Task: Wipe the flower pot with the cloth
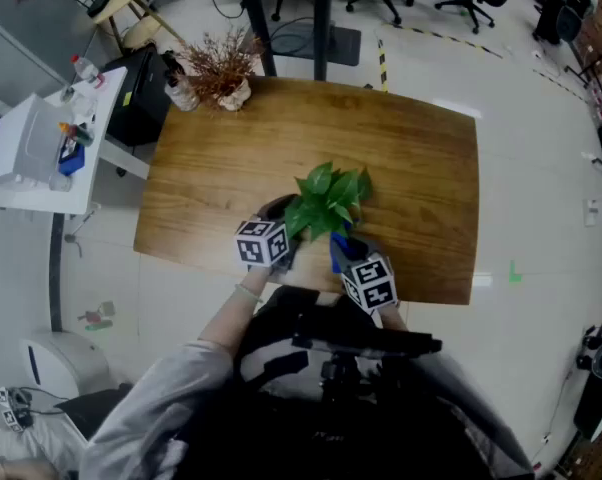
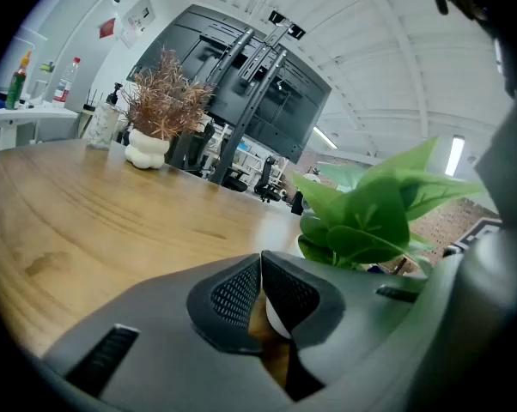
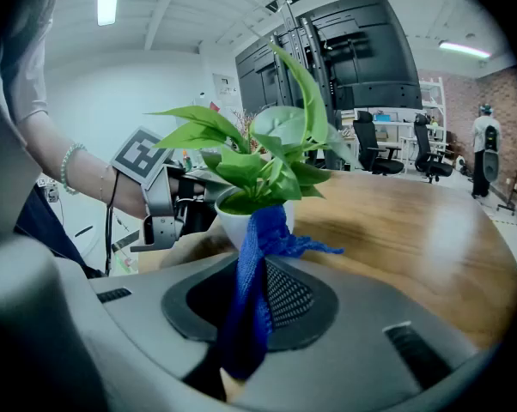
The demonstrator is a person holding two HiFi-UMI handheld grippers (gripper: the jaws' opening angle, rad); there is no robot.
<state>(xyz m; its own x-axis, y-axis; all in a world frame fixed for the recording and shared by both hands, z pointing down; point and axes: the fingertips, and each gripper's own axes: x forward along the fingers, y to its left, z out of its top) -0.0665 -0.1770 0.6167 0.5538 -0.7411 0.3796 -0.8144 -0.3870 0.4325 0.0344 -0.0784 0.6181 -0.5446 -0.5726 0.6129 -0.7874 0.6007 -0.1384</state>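
A white flower pot (image 3: 239,222) with a green leafy plant (image 1: 328,200) stands near the front edge of the wooden table (image 1: 411,168). From the left, my left gripper (image 1: 287,214) is shut at the pot's rim. In the left gripper view the white pot wall (image 2: 276,318) shows between its jaws (image 2: 260,275), with the leaves just to the right. My right gripper (image 3: 257,290) is shut on a blue cloth (image 3: 254,260), whose upper end lies against the front of the pot. In the head view the cloth (image 1: 338,252) shows just ahead of the right gripper (image 1: 343,250); leaves hide most of the pot.
A dried plant in a white vase (image 1: 224,73) and a bottle (image 1: 181,93) stand at the table's far left corner. A white side table (image 1: 41,148) with bottles is to the left. Office chairs and a black stand lie beyond the table.
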